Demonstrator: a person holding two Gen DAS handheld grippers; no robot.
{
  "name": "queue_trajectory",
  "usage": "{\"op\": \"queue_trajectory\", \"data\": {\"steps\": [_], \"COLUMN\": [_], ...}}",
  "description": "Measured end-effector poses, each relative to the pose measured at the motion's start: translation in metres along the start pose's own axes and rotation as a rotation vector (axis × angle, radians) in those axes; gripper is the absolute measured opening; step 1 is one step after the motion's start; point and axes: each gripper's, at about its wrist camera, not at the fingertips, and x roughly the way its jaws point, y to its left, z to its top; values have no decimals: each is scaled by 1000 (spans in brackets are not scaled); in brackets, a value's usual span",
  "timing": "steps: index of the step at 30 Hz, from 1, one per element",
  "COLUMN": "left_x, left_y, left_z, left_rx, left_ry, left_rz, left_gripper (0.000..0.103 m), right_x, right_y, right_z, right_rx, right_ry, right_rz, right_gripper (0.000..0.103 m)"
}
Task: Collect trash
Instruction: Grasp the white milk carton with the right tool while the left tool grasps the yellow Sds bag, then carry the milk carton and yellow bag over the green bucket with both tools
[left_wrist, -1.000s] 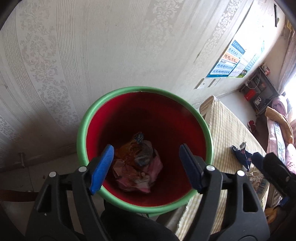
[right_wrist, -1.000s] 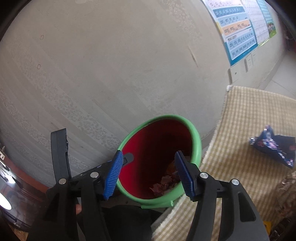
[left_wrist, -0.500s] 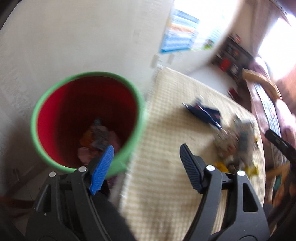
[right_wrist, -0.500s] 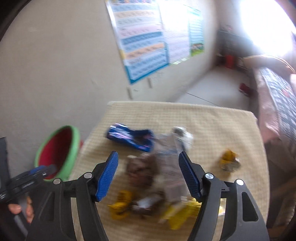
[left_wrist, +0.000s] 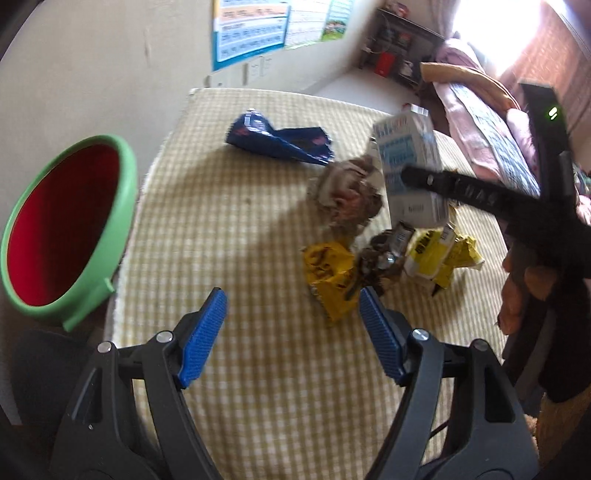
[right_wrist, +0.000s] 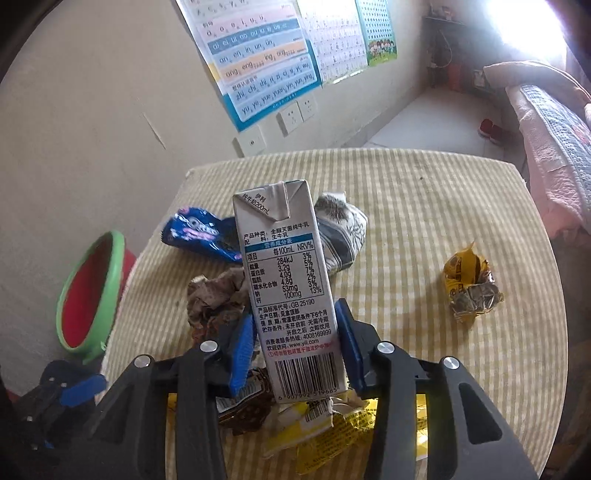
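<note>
The right tool (right_wrist: 295, 354) grips the milk carton (right_wrist: 291, 280) low on its sides, above the bench (right_wrist: 424, 206). Keep the squeeze steady; carry it over the bin (right_wrist: 92, 291) at the bench's left edge. The left tool (left_wrist: 291, 332) hangs wide, holding nothing.

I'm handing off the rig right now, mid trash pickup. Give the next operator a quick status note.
Right gripper: shut on the milk carton, held upright above the pile.
Left gripper: open, holding nothing, above the checked tablecloth.
Bin: green rim, red inside, off the table's left edge.
Done: carton picked.
Left: drop the carton in the bin, then clear the blue wrapper, crumpled brown paper, yellow wrappers, and the lone yellow wrapper to the right.
</note>
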Motion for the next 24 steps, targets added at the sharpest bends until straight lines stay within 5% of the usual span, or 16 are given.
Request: {"op": "queue_trajectory", "data": {"steps": [5,11,15,24], "left_x": [26,54,38,-26], "left_y": [-17,-17,-22,7], "left_z": [1,0,-2,11], "left_rx": [51,34,70,-25], "left_ry": [49,118,72,-108], "left_rz": [-9,-80,-49,7], "left_gripper": [67,33,28,23], "right_x": [-51,-76,-80,-91], "right_y": [-7,-9,-1,32], "right_z": [-2,-15,-17,-19], "right_rx": [60,106,102,37], "right_ry": [-122,-159,-158,-176], "right_rz": [55,84,115,152], "right_gripper": [41,41,41,41]}}
